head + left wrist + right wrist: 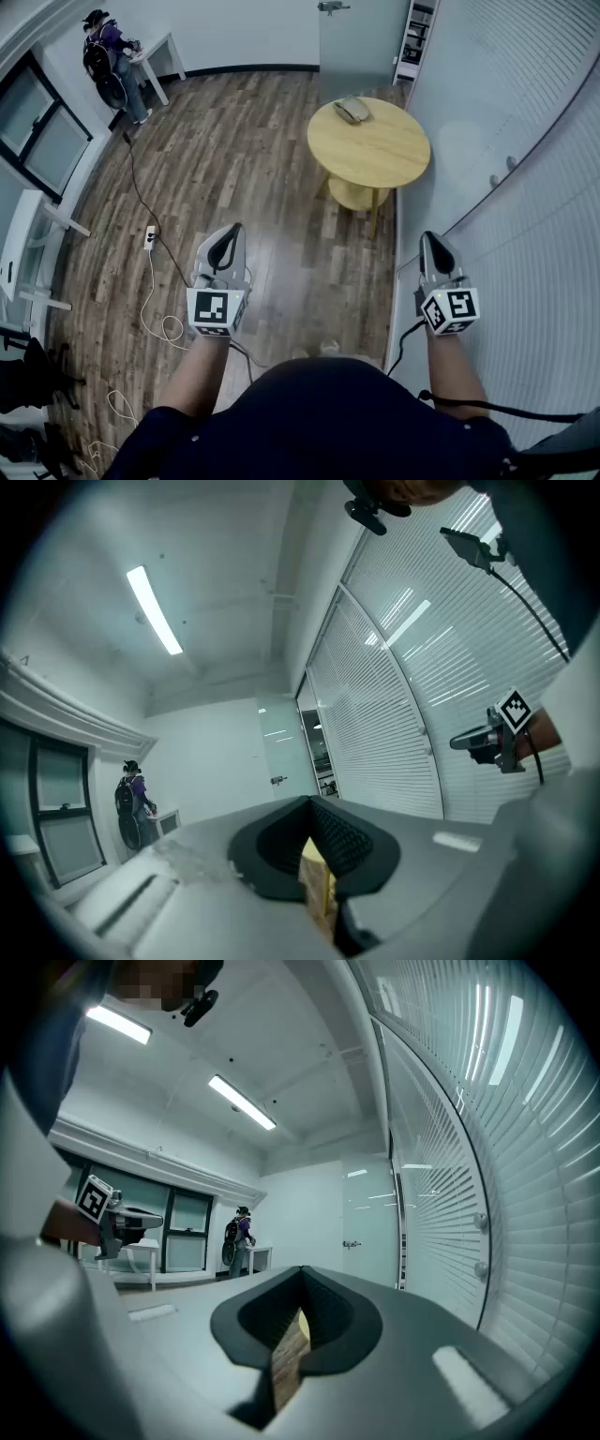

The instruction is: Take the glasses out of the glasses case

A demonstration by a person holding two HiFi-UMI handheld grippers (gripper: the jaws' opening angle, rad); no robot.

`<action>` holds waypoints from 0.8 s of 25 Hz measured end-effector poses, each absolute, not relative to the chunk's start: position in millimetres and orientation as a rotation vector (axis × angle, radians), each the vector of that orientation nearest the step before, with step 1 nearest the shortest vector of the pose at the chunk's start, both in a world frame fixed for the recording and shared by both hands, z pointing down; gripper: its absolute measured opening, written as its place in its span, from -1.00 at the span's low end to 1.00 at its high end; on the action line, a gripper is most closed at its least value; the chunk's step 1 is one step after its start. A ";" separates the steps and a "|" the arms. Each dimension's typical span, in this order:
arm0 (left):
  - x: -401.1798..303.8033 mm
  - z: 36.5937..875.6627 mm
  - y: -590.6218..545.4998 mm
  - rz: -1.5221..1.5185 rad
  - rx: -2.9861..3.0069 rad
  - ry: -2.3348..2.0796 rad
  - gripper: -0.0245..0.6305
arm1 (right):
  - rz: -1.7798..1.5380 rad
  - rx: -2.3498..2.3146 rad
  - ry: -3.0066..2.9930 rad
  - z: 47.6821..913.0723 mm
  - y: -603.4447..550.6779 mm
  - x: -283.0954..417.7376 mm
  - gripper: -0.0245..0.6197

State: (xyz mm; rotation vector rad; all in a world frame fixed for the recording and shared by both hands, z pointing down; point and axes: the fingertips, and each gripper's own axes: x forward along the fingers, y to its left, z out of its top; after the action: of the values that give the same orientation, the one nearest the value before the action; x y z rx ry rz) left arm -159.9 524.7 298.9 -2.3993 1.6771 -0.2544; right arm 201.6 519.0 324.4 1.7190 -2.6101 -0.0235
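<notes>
A grey glasses case (352, 110) lies closed at the far edge of a round wooden table (375, 150), well ahead of me across the floor. My left gripper (228, 236) and right gripper (432, 241) are held in front of my body, far short of the table. In the left gripper view the left gripper (310, 805) has its jaws pressed together, with only a thin slit between them. The right gripper (301, 1275) looks the same in its own view. Neither holds anything. The glasses are not visible.
Blinds cover a curved glass wall (525, 141) close on my right. A power strip (150, 237) with white cable lies on the wood floor to the left. A person (111, 52) stands at a white desk (161, 49) in the far left corner. Behind the table is a door (352, 37).
</notes>
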 end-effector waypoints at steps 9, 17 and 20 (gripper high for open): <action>-144.3 288.2 509.4 -0.244 -2.382 1.733 -0.91 | 0.010 1.669 -2.648 327.7 500.9 215.7 -0.90; -130.4 297.6 510.4 -0.264 -2.336 1.768 -0.91 | 0.009 1.537 -2.745 337.7 491.2 215.8 -0.90; -124.9 306.9 508.0 -0.280 -2.343 1.784 -0.91 | 0.027 1.507 -2.743 349.2 483.5 213.6 -0.90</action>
State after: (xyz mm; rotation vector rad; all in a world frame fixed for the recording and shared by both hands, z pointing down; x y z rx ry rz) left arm -124.9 508.0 306.9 -2.3434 1.7835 -0.2803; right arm 213.6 483.5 349.2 1.5066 -2.7432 0.0274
